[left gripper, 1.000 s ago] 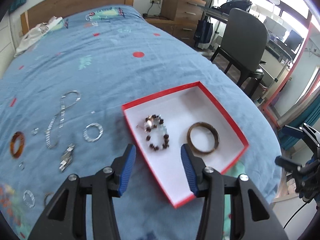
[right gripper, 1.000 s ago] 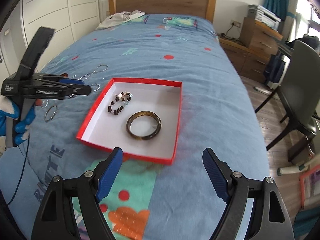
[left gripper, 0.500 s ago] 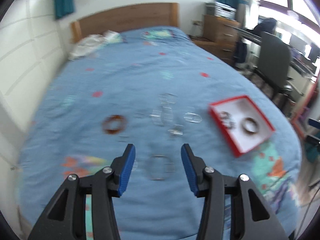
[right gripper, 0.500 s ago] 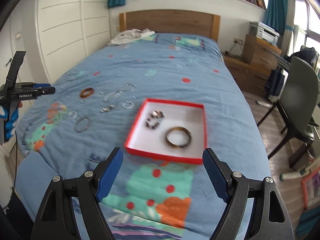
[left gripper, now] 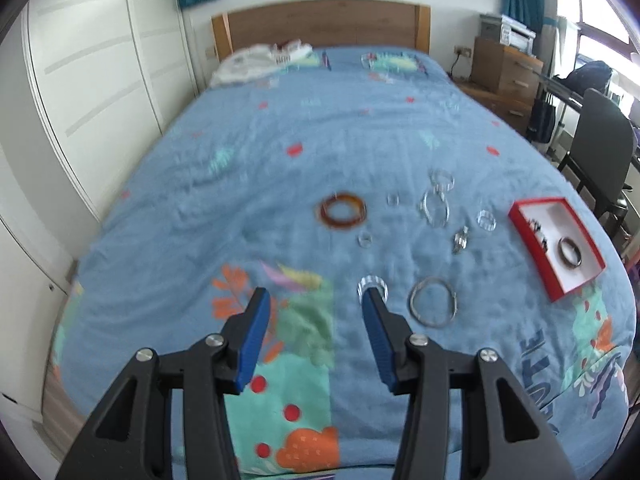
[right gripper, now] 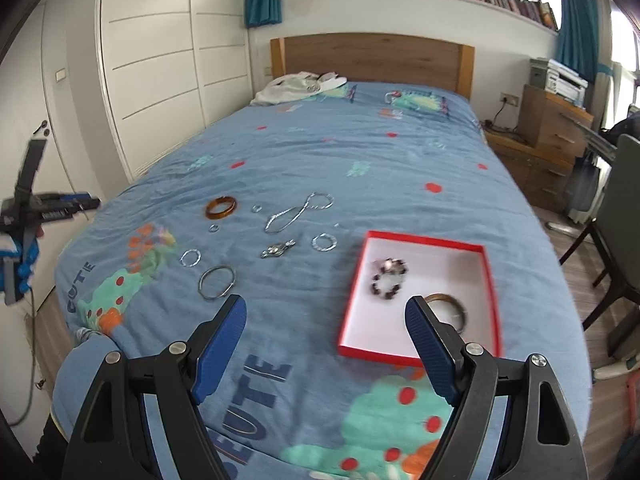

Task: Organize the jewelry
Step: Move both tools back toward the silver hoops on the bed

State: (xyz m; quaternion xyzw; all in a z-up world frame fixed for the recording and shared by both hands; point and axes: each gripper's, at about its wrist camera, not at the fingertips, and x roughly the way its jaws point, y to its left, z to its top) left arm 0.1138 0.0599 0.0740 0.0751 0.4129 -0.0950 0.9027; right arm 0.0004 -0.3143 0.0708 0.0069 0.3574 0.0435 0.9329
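A red-rimmed white box (right gripper: 489, 276) lies on the blue bedspread and holds a dark bead bracelet (right gripper: 389, 277) and a brown bangle (right gripper: 446, 308); the box also shows in the left wrist view (left gripper: 538, 236). Loose on the bed lie an amber bangle (left gripper: 341, 211), a silver hoop (left gripper: 433, 306), a silver chain (right gripper: 298, 212), a small watch-like piece (right gripper: 278, 249) and several small rings. My left gripper (left gripper: 316, 300) is open and empty above the bed's foot, left of the hoop. My right gripper (right gripper: 326, 312) is open and empty, near the box's front edge.
The bed has a wooden headboard (right gripper: 372, 58) with white cloth (right gripper: 298, 86) by it. White wardrobe doors (right gripper: 152, 76) stand at the left. A wooden dresser (right gripper: 554, 132) and a dark chair (left gripper: 600, 148) stand at the right.
Both grippers have pulled back from the box toward the foot of the bed. The left one swung left from over the box to face the loose jewelry.
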